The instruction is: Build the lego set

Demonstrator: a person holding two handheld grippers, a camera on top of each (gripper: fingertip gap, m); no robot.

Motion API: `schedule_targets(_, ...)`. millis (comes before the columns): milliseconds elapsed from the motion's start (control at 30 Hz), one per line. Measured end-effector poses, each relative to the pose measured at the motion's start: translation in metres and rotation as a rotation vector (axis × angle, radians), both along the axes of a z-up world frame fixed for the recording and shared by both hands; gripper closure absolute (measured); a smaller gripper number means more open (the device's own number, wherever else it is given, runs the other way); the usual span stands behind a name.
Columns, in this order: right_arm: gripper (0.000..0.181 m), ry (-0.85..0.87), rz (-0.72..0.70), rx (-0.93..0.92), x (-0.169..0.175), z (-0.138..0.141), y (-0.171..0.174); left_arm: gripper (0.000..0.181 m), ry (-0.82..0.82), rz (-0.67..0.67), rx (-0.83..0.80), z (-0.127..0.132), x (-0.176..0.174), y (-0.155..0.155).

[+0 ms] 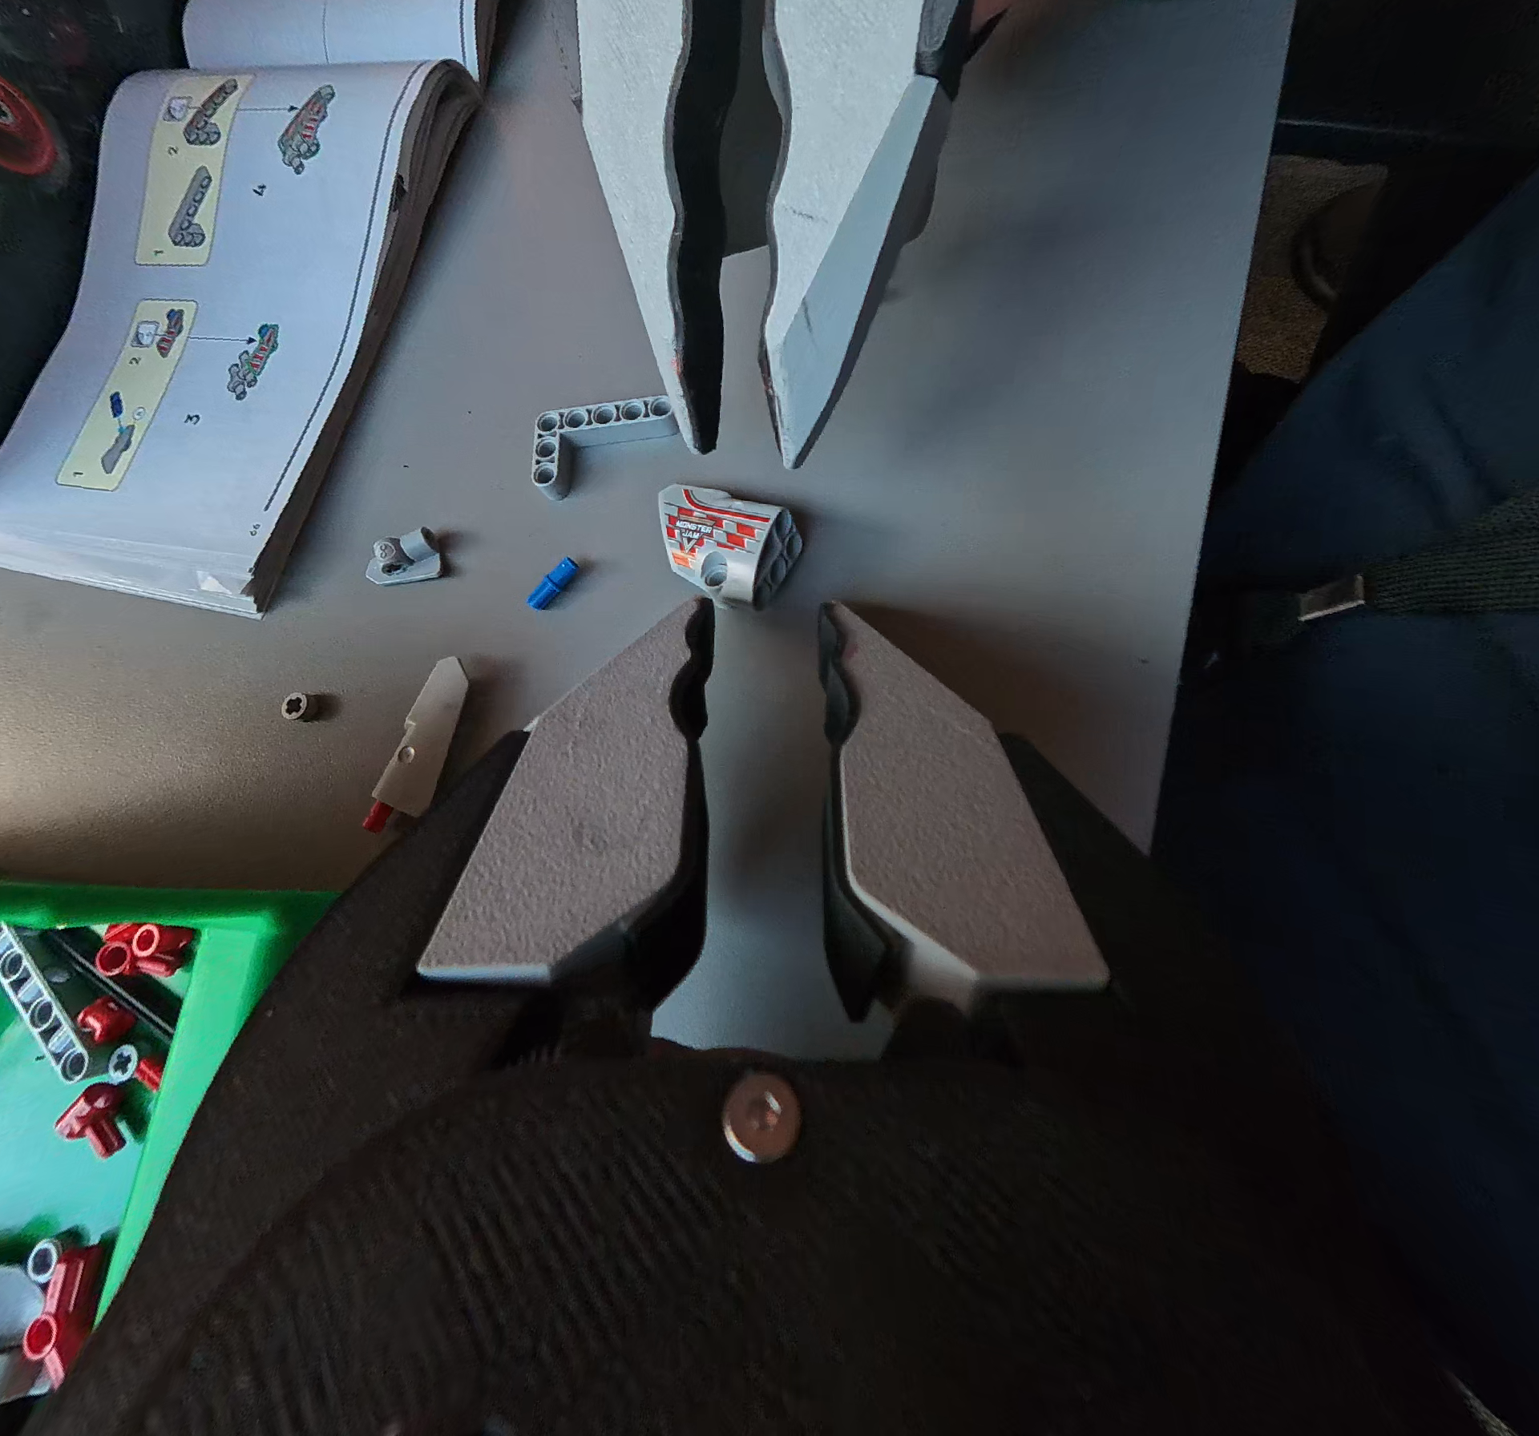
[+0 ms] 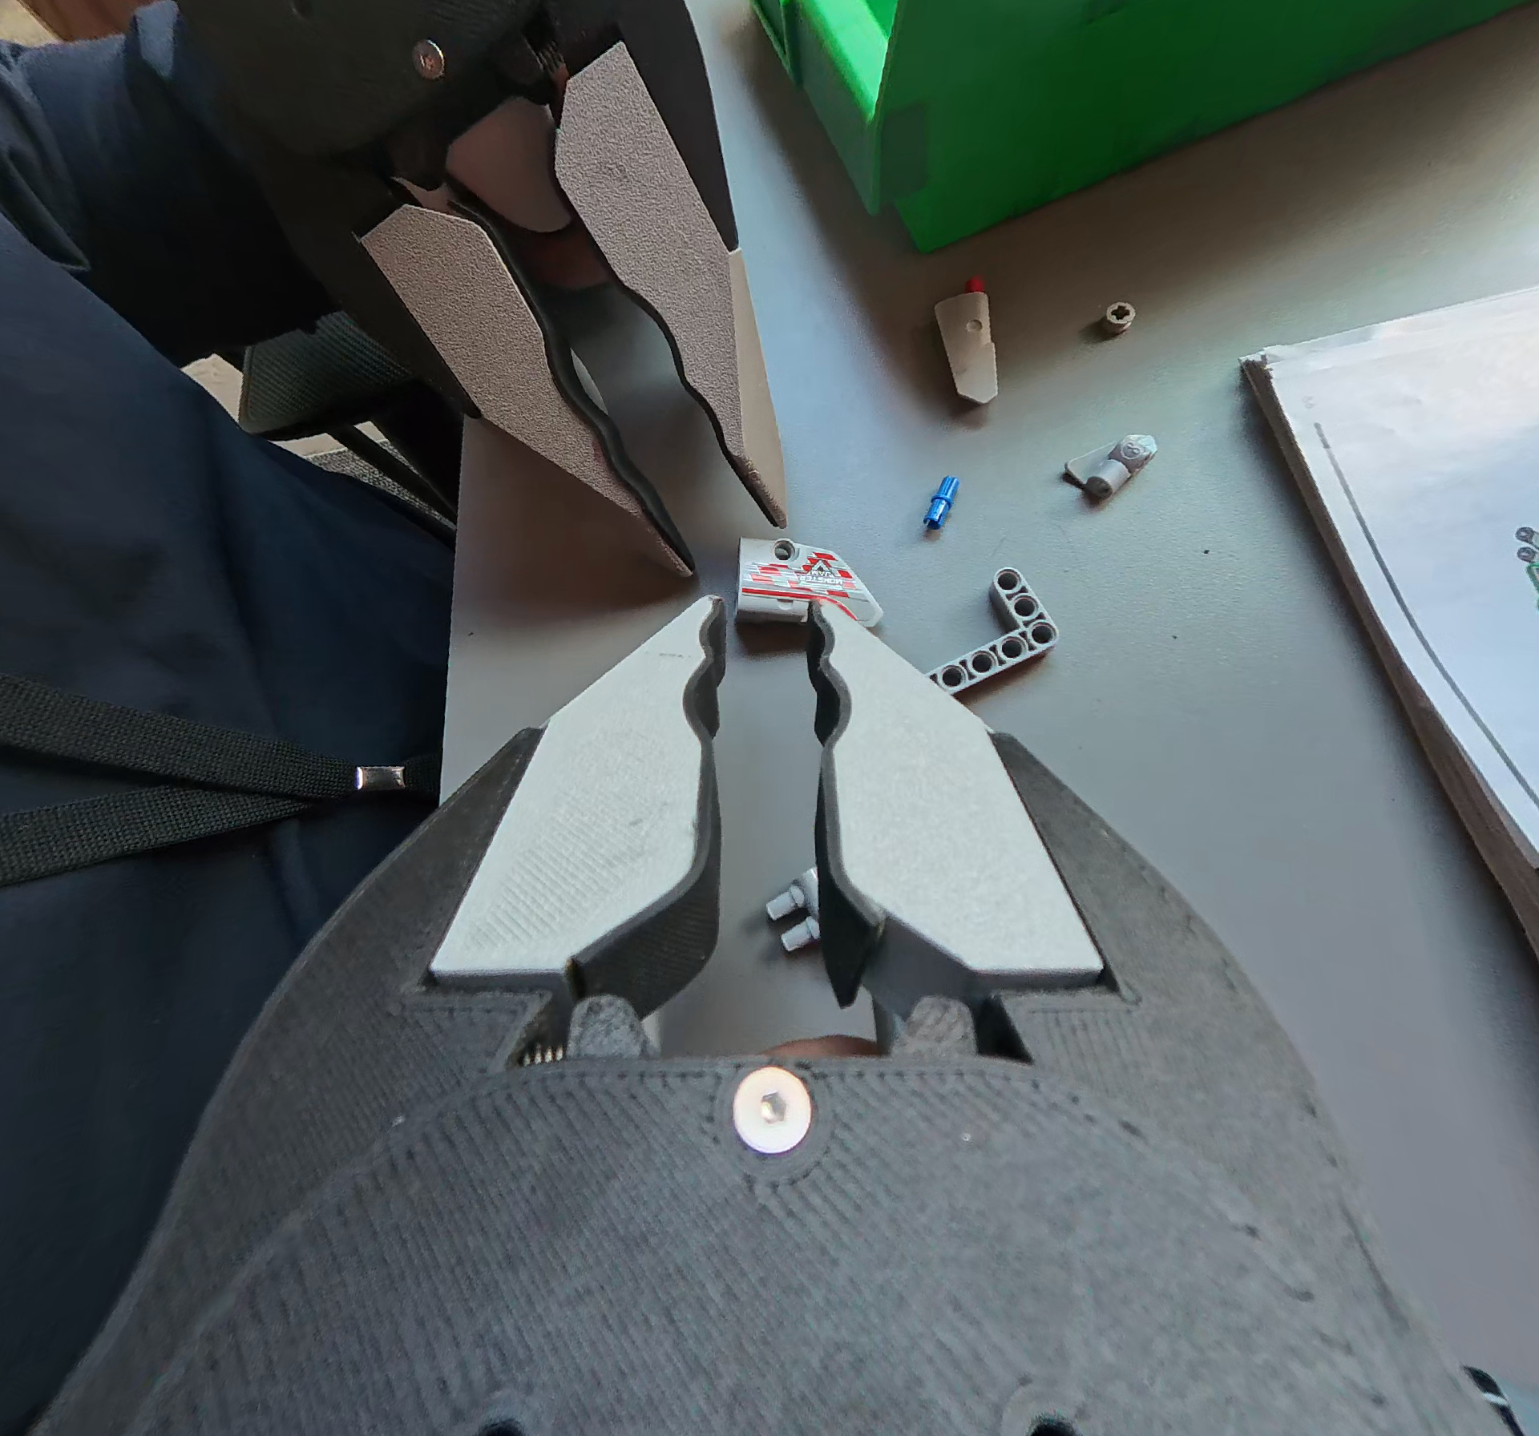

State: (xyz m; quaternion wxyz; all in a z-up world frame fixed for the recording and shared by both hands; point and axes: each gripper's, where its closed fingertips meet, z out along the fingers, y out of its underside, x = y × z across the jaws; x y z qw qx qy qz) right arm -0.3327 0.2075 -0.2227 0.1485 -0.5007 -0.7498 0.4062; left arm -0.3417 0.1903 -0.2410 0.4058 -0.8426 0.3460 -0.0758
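Right now both grippers point nose to nose over a grey tabletop [image 1: 1041,397], each with its jaws apart and nothing between them. The left gripper [image 1: 766,605] comes in from six o'clock in its own view, the right gripper [image 1: 745,455] from twelve. Between their tips lies the task's piece, a light grey curved panel with a red and white printed sticker [image 1: 726,543]; it bears lettering. It sits just beside the left gripper's tips and close under the right gripper's [image 2: 762,605], near the table's edge [image 2: 454,605], beyond which dark blue clothing and a black strap show.

At ten o'clock of the panel in the left wrist view rests an L-shaped grey liftarm [image 1: 583,434], its end hidden behind the right gripper's finger. At nine o'clock, apart from everything, lies a blue pin [image 1: 551,583], then a small grey connector [image 1: 404,557]. A tan bush [image 1: 300,706] and a grey wedge panel with a red pin [image 1: 420,738] lie toward eight o'clock. Open table runs between these pieces.

An open instruction booklet [image 1: 208,297] with numbered step drawings fills ten o'clock; a green parts tray [image 1: 241,946] holds red connectors at seven o'clock.
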Motion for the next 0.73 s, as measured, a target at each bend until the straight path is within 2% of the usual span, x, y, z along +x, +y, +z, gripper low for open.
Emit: schedule_targets(733, 0.165, 0.035, -0.029, 0.0, -0.0036, 0.0058, 0.0051, 0.159, -0.002, 0.016, 0.012, 0.0015, -0.0019, 0.0018)
